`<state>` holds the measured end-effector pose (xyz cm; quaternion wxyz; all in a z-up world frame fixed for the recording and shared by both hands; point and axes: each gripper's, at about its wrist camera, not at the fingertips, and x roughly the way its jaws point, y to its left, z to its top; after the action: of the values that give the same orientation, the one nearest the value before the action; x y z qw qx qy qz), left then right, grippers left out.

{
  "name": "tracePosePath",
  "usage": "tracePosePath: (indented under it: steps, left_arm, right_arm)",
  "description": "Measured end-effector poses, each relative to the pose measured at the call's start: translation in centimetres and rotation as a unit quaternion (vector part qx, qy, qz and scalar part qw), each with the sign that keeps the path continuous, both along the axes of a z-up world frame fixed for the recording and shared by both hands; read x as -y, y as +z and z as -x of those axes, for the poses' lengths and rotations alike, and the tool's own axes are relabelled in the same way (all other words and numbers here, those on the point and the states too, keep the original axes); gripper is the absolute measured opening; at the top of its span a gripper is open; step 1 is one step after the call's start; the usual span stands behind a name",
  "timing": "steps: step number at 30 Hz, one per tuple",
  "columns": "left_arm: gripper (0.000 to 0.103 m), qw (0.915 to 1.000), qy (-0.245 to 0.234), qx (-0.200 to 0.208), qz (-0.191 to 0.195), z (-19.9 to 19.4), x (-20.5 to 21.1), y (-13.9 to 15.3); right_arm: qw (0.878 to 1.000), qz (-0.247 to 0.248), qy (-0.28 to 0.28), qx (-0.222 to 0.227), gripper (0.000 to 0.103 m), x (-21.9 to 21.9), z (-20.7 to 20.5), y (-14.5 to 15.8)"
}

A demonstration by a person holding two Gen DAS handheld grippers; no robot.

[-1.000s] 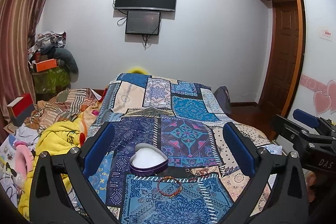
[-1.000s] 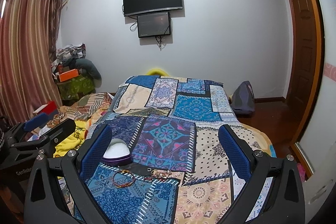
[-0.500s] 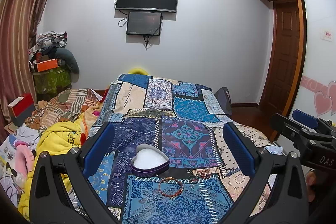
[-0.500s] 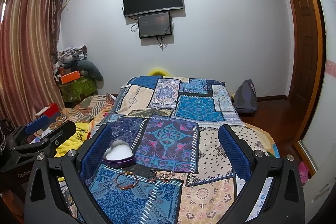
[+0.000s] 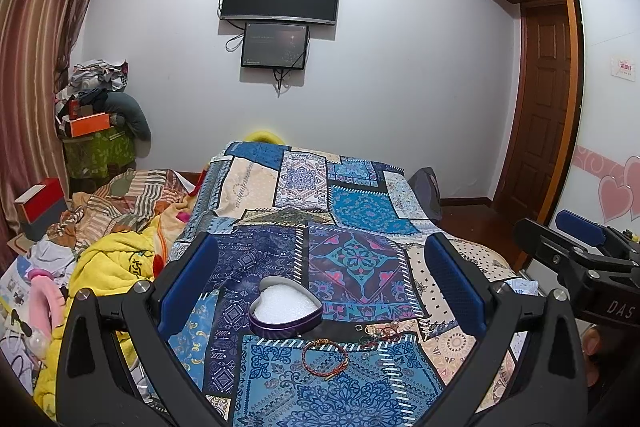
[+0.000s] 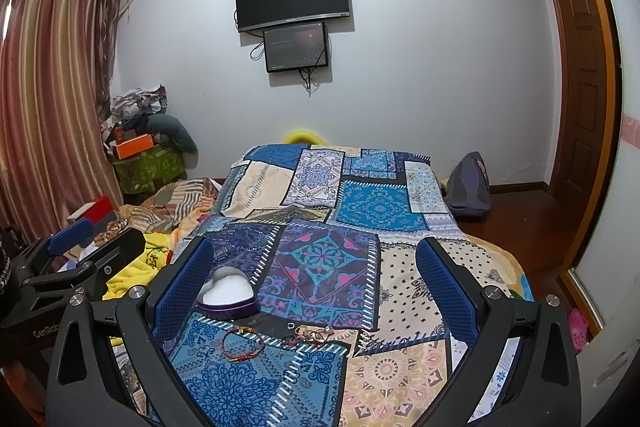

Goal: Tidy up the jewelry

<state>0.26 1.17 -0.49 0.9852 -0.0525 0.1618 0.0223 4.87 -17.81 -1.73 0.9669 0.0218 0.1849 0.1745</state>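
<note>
Blue patchwork bedspread, jewelry laid out low in the frame, both my tongs spread wide and empty.

My left gripper hangs above the spread with its blue pads apart, the purple heart-shaped box lying open between them at lower centre. Just below the box lies the red bracelet, and to its right a small heap of rings and chain. My right gripper is likewise released; in its view the box sits lower left, touching nothing, beside its left pad.
</note>
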Motion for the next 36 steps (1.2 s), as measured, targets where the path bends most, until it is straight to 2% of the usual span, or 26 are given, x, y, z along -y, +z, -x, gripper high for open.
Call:
tracePosePath:
  steps: [24,31,36]
  left_arm:
    - [0.103,1.0000,0.006,-0.004,-0.004,-0.2,-0.2,-0.3]
    - [0.103,0.9992,0.021,-0.035,0.002,-2.2,-1.5,-1.9]
    - [0.103,0.9957,0.045,-0.080,0.011,-4.2,-3.1,-4.2]
  right_arm:
    - [1.000,0.011,0.001,-0.001,0.100,-0.5,-0.2,0.1]
    - [0.999,0.028,-0.010,-0.017,0.100,-0.6,-1.6,-1.3]
    - [0.998,0.040,-0.009,-0.049,0.100,-0.6,-3.3,-3.2]
